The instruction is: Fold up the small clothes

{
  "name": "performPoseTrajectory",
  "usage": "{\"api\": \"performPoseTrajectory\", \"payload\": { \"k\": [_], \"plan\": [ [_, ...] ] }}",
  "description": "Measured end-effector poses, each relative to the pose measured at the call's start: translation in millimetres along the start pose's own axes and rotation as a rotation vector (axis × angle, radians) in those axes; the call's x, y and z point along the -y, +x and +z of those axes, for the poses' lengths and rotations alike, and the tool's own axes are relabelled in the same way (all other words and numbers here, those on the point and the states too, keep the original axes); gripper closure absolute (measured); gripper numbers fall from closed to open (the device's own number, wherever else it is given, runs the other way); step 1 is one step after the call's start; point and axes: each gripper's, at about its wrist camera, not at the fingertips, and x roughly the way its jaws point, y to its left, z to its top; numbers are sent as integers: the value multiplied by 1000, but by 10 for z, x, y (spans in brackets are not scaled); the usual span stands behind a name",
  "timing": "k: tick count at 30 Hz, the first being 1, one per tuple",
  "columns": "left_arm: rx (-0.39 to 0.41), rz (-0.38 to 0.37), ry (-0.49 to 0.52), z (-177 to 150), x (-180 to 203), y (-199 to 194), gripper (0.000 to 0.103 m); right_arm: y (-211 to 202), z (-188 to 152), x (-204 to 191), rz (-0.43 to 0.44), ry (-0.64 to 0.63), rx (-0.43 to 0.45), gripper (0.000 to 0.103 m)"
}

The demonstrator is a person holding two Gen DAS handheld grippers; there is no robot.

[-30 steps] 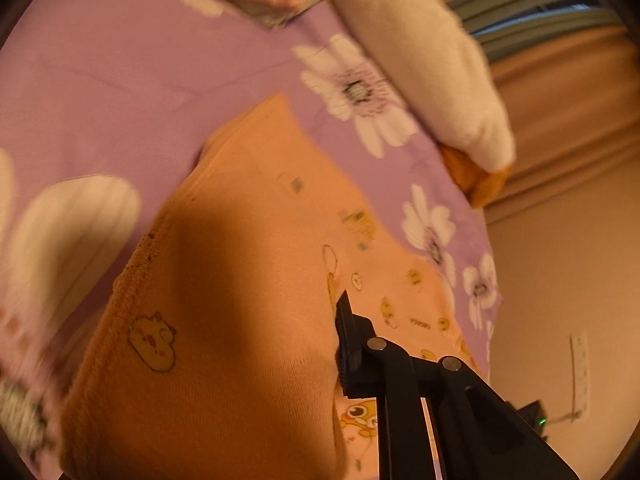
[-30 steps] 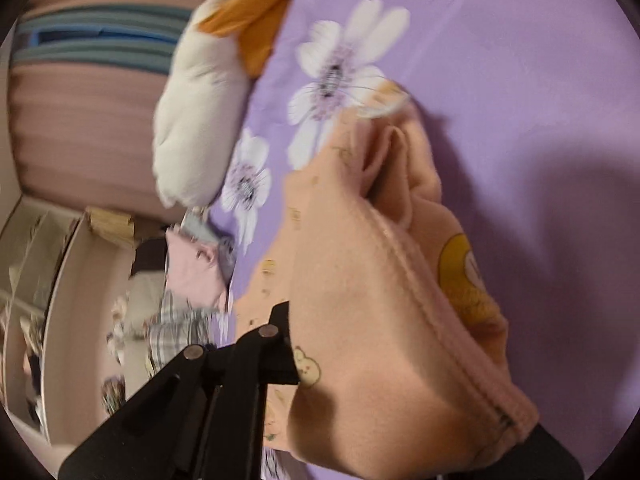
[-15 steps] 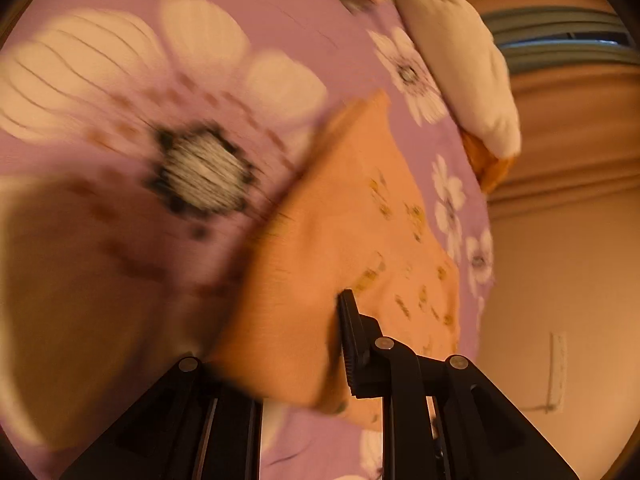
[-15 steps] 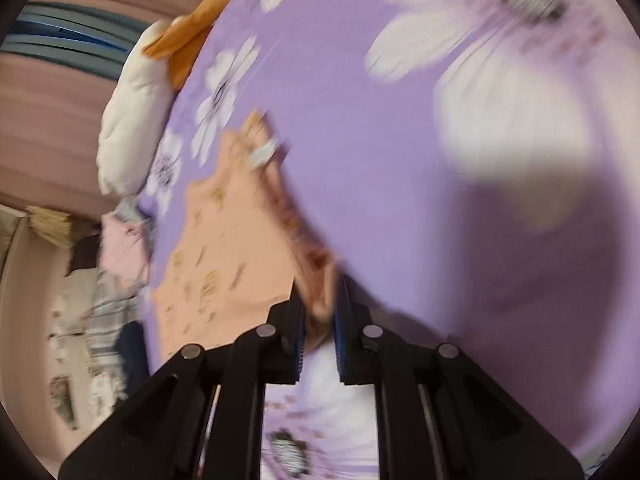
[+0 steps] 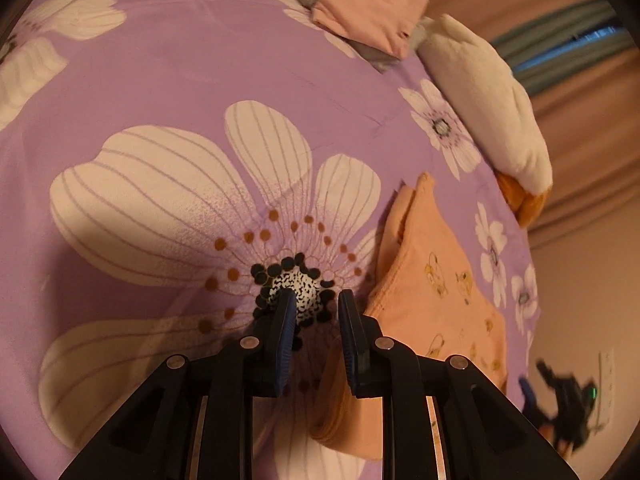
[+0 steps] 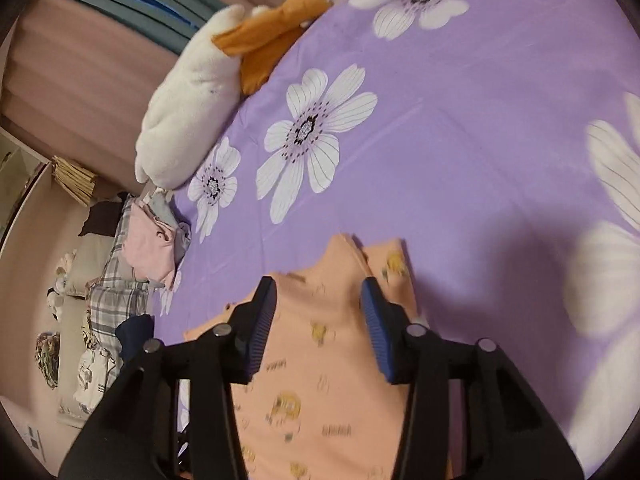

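While the garment [image 6: 320,360] is lying flat beneath us, our right gripper [image 6: 318,320] is opening, empty; our left gripper [image 5: 314,328] is hovering narrowly parted, empty; regrasping an edge comes next.

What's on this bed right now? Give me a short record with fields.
surface: purple bedsheet with white flowers
garment: orange printed garment, lying flat on the sheet
left gripper: jaws slightly apart, nothing between them, beside the garment's edge
right gripper: jaws have just been opening, nothing gripped, above the garment
plush: white and orange plush toy at the bed's edge
pile: pink folded clothes at the far side
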Motion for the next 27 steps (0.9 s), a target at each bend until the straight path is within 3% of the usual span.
{"api": "performPoseTrajectory", "payload": {
  "k": [5,6,10,12,15,19,21,23,26,27],
  "plan": [
    [-23,-122,-165,82,-237,1,83,436,74,236,-29,57,-98,70],
    [-30,-138,-186,100,-251,17,83,435,51,263,-39,60,-104,80],
    [-23,-112,-149,98,-155,10,83,454,8,387,66,88,-114,95],
    [-12,-90,-91,66,-52,3,82,366,-30,404,142,99,-80,97],
    [3,-38,-3,30,96,17,82,161,-48,363,182,91,-23,98],
    [42,4,133,-38,313,-10,82,-24,-37,427,136,85,18,98],
    [53,-15,136,-46,320,-25,82,34,-52,501,44,88,-6,94],
    [42,-34,97,-16,270,-7,82,140,-70,569,-82,100,-26,100],
    [21,-50,57,26,212,-24,82,33,-78,633,-3,171,-5,87],
    [24,-55,62,28,215,-53,82,-64,-91,606,40,172,19,78]
  ]
}}
